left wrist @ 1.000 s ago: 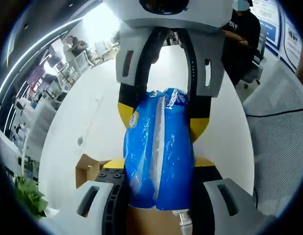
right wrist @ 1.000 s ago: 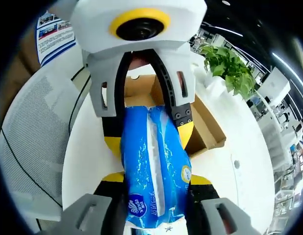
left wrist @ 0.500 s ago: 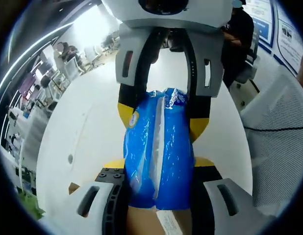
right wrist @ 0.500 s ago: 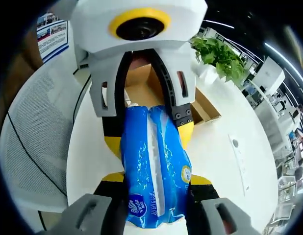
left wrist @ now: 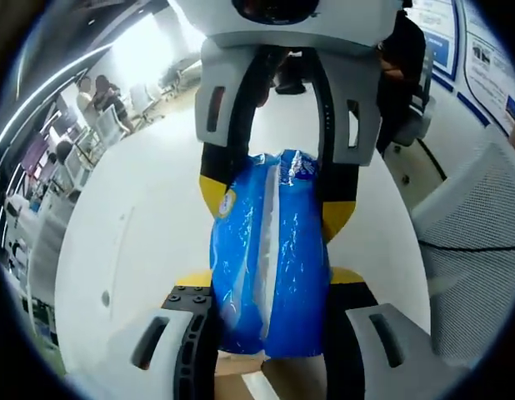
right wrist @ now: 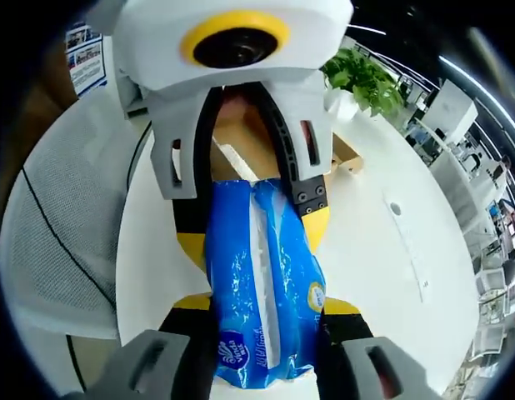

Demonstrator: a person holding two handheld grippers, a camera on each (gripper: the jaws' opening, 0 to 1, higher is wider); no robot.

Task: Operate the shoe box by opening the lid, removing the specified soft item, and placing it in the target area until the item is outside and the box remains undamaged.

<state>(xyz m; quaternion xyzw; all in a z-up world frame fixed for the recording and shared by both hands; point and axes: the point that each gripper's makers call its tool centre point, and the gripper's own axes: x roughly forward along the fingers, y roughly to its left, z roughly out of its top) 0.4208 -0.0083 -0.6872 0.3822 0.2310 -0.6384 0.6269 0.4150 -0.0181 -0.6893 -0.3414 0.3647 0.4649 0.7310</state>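
That blue pack point(left wrist: 270, 258) is glossy, crinkly plastic film with shiny highlights all over. The shoe box point(right wrist: 241, 154) looks like plain matt brown cardboard. Tabletop point(left wrist: 141, 242) is smooth white with a slight sheen, and the chair back point(right wrist: 62, 225) is grey woven mesh.

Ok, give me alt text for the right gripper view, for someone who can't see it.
A blue soft pack is clamped end to end between the right gripper and the facing left gripper, above a white table. Behind them sit a cardboard box, a plant and a mesh chair.
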